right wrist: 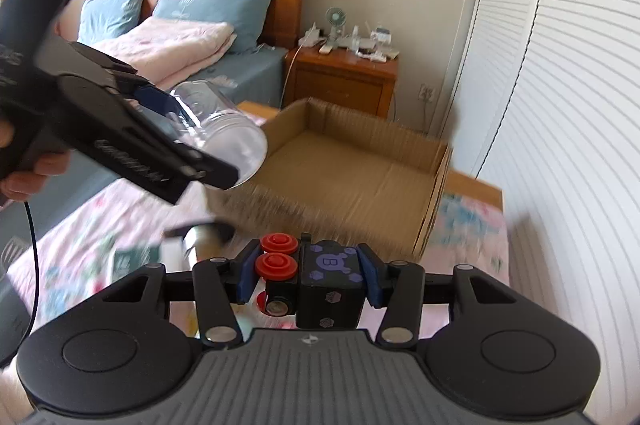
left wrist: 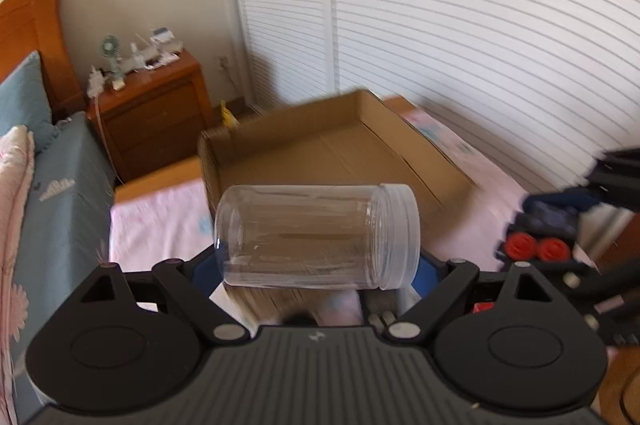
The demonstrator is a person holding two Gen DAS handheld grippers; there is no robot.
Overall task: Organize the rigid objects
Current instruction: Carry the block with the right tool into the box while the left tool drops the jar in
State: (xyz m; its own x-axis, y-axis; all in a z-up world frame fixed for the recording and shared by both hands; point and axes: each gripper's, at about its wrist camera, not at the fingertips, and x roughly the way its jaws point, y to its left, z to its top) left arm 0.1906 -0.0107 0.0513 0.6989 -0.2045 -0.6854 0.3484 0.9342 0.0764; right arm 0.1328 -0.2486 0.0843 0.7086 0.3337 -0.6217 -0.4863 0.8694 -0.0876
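Observation:
My left gripper [left wrist: 318,261] is shut on a clear plastic jar [left wrist: 316,237] with a screw lid on its right end, held sideways in the air in front of the open cardboard box [left wrist: 340,149]. It also shows in the right wrist view [right wrist: 224,129], left of the box [right wrist: 360,161]. My right gripper [right wrist: 308,275] is shut on a black toy block with red buttons and purple markings [right wrist: 316,277], held above the table near the box's front wall. That block also shows at the right of the left wrist view [left wrist: 536,245].
The box lies on a floral pink cloth [right wrist: 100,225] over a wooden table. A silver-and-black item [right wrist: 196,237] and a green card [right wrist: 128,259] lie on the cloth. A bed [right wrist: 180,41], a nightstand [right wrist: 344,77] and white louvered doors [left wrist: 480,25] surround the table.

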